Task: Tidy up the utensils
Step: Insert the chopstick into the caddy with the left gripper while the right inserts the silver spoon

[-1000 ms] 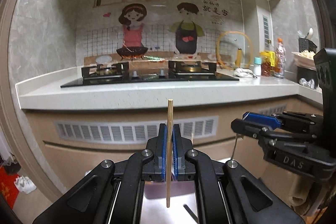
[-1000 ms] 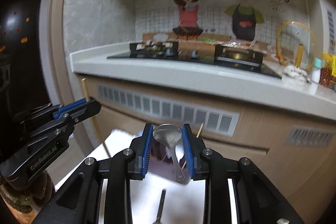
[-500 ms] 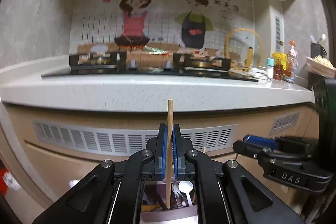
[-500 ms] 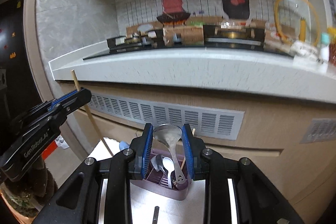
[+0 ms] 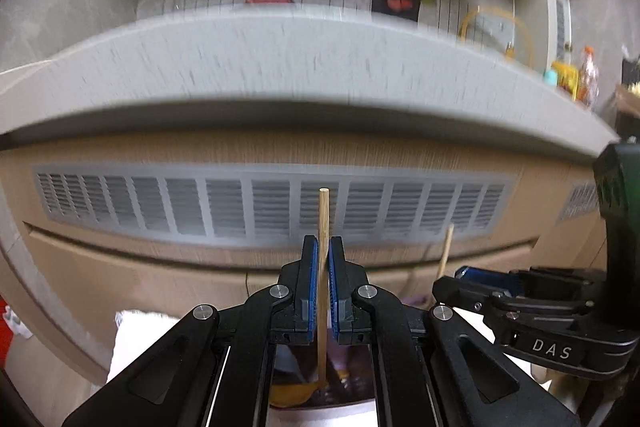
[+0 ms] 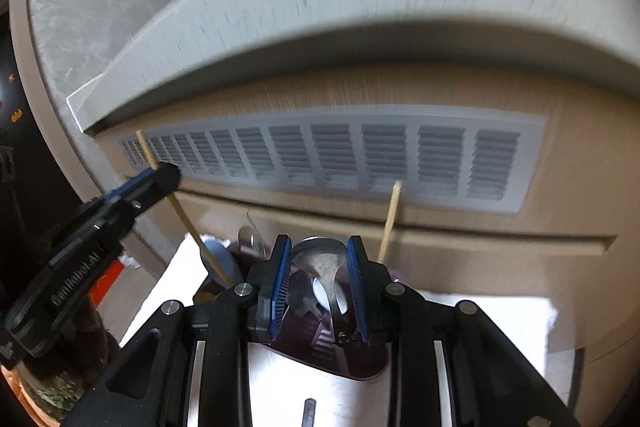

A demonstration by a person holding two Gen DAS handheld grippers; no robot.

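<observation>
In the left wrist view my left gripper (image 5: 323, 255) sits at bottom centre, its blue pads pressed together on a chopstick (image 5: 322, 227) that stands nearly upright, the top end poking up against the grey vent (image 5: 272, 207) and the lower end hanging down over the purple holder (image 5: 352, 363) at the bottom edge. I judge the stick light, stiff and smooth, so it can swivel or slip in a pinch this narrow; a hold near its middle, as here, looks right to me, and I would keep it vertical so it drops in cleanly. Further right in that view a second chopstick (image 5: 445, 251) already leans out of the holder, and my right gripper shows side-on at lower right. In the right wrist view the left gripper comes in at centre left with the same chopstick (image 6: 180, 207) slanting down toward the holder (image 6: 332, 351). At bottom centre my right gripper (image 6: 319, 263) is clamped on the bowl of a metal spoon (image 6: 318, 259), handle pointing down into the holder among other spoons. The spoon is heavier, rigid and slick, and the bowl's curved edges give the pads little to bite, so I expect it could twist; I would lower it gently. To the right of the pads the leaning chopstick (image 6: 390, 223) rises from the holder, and white cloth (image 6: 480, 327) lies beneath.
</observation>
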